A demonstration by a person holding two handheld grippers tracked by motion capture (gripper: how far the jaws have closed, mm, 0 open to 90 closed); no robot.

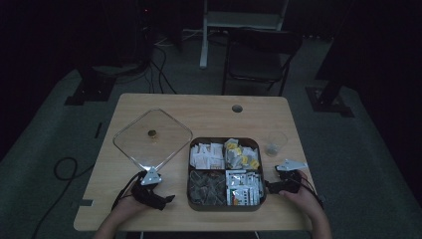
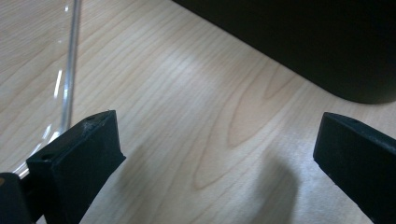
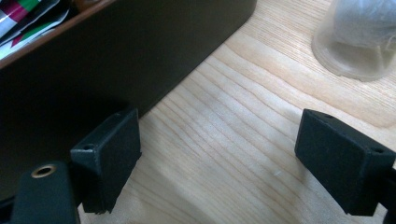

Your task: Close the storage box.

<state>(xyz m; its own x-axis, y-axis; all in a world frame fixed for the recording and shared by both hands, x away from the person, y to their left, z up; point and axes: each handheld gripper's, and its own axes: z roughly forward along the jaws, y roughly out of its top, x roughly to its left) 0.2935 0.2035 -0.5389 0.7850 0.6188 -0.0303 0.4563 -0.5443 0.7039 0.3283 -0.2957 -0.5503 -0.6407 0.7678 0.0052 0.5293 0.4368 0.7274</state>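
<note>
High view: dark four-compartment box (image 1: 226, 205) of sachets and tea bags is being flanked on the surface (image 1: 209, 107), left tool (image 1: 149, 191) just beside its left wall, right tool (image 1: 278, 186) by its right wall. Clear square lid (image 1: 153, 138) is lying flat, apart to the box's left, with the left tool at its near corner; a plastic cup (image 1: 275, 143) is standing beyond the right tool. Both tools are being held wide open, nothing gripped. Lid is judged light, stiff, slippery; it is best taken by the small centre knob (image 1: 152, 133), or pinched at the rim. Box is being judged heavier, rigid.
</note>
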